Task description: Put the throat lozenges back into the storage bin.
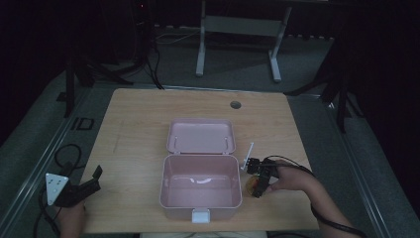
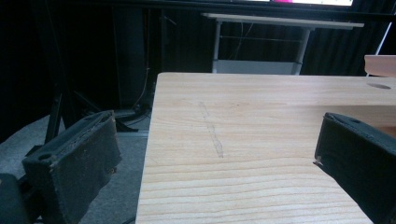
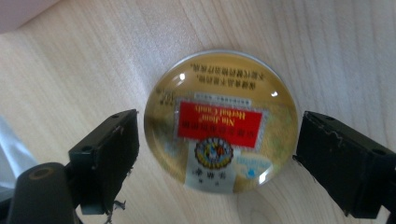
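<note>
Candy tin (image 3: 220, 120) lies flat on the table (image 1: 138, 114), directly between the right gripper's (image 3: 217, 154) spread jaws.
Round, so no long axis; it sits just right of the open pink box (image 1: 200, 186). Left gripper (image 2: 215, 161), jaws spread and empty, hovers well apart.

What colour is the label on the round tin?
Red, on the gold round tin; clearest in the right gripper view.

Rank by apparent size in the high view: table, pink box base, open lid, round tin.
1. table
2. pink box base
3. open lid, slightly smaller, though it lies farther off
4. round tin, mostly hidden under the right gripper
</note>
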A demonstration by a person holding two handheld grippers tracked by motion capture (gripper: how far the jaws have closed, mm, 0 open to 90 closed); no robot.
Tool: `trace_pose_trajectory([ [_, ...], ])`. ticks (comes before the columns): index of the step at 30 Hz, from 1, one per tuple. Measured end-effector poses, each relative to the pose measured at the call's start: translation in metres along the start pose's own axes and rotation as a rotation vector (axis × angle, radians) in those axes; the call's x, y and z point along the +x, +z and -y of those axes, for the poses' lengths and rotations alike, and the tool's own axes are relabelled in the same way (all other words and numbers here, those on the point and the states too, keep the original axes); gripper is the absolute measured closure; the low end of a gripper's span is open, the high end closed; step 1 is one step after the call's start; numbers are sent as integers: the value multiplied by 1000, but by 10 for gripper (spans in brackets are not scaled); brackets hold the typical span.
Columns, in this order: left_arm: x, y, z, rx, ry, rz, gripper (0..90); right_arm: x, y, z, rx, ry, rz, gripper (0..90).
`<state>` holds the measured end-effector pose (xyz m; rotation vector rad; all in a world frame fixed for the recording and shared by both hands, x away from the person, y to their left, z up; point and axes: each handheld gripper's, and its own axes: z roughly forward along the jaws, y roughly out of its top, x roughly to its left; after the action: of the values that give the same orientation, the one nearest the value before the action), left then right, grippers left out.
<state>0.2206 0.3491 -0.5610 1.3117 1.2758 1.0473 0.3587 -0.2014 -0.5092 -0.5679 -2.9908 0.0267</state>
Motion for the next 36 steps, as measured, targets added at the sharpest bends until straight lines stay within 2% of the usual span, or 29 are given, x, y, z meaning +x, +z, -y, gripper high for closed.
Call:
trace_pose_trajectory([
  [2,0,0,0,1,0,1,4,0,4,-4,18,-4,23,134],
  [4,0,0,0,1,1,2,4,0,6,-6,21,-12,20,144],
  [6,0,0,0,1,0,2,4,0,7,-7,31,-21,6,197],
  [10,0,0,0,2,0,2,4,0,4,-7,37,-32,14,202],
  [14,0,0,0,4,0,3,4,3,-7,-2,29,-49,9,203],
  [18,0,0,0,6,1,2,4,8,-19,3,46,-83,5,204],
  [22,0,0,0,6,3,2,4,11,-31,7,45,-95,9,204],
  [27,0,0,0,6,5,-1,4,16,-57,11,26,-106,14,204],
  [28,0,0,0,6,5,-1,4,16,-57,11,26,-106,14,204],
  [33,0,0,0,6,4,-1,4,20,-90,12,22,-113,30,205],
  [36,0,0,0,6,4,-1,4,23,-112,12,8,-126,55,204],
])
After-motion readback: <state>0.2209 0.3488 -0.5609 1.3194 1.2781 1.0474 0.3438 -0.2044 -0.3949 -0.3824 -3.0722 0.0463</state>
